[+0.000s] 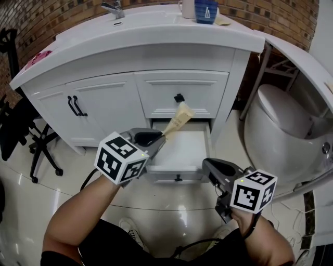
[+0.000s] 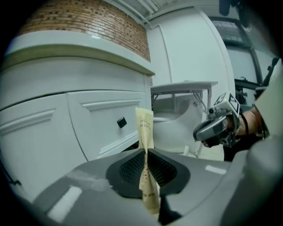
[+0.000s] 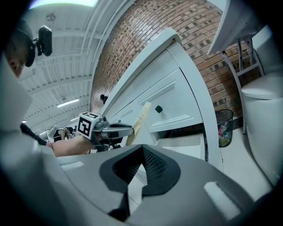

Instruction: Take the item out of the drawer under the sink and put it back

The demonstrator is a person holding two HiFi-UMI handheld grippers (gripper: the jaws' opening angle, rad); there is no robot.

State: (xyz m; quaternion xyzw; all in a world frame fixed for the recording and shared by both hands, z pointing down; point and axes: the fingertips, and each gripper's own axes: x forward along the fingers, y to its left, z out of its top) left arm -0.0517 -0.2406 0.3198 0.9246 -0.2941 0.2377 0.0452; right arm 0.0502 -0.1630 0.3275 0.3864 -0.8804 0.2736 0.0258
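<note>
The bottom drawer (image 1: 183,149) of the white sink cabinet stands pulled out, and its white inside shows bare. My left gripper (image 1: 162,136) is shut on a thin beige printed packet (image 1: 179,117) and holds it above the drawer, in front of the upper drawer front. In the left gripper view the packet (image 2: 145,126) stands upright, pinched between the pads of the gripper (image 2: 146,152). My right gripper (image 1: 207,165) hovers by the drawer's front right corner, shut with nothing in it (image 3: 142,149). The right gripper view shows the held packet (image 3: 140,115) and the open drawer (image 3: 185,141).
A closed upper drawer with a black knob (image 1: 179,97) sits above the open one. Cabinet doors with black handles (image 1: 76,105) are at the left. A white toilet (image 1: 281,124) stands to the right, a black chair (image 1: 21,130) far left. A blue cup (image 1: 206,10) is on the counter.
</note>
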